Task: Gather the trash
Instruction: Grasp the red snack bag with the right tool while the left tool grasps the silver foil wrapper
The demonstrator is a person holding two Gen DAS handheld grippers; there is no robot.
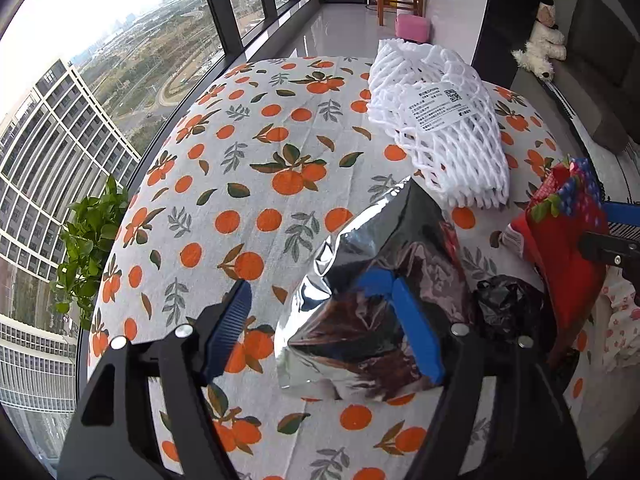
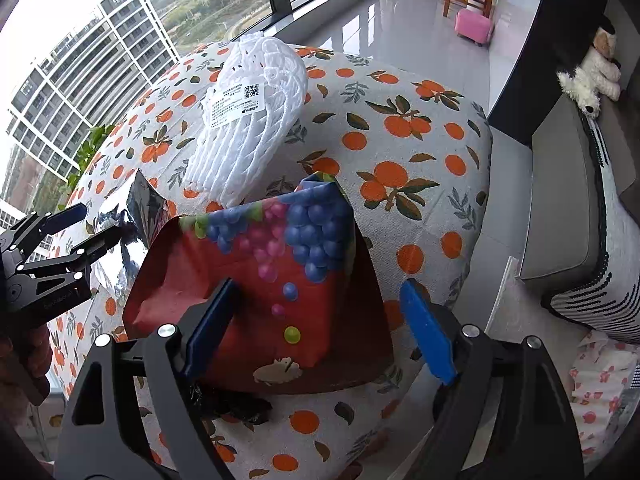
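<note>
Silver foil bag (image 1: 372, 292) lies on the surface between the left tool's (image 1: 320, 320) spread, unclenched fingers. The red fruit-print bag (image 2: 280, 280) sits likewise inside the right tool (image 2: 320, 320), also released, nothing gripped.

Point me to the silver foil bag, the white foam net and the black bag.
silver foil bag (image 1: 360, 248), left wrist view, crumpled upper face
white foam net (image 2: 256, 128), right wrist view, mesh below the label
black bag (image 1: 504, 304), left wrist view, middle of the crumple
</note>
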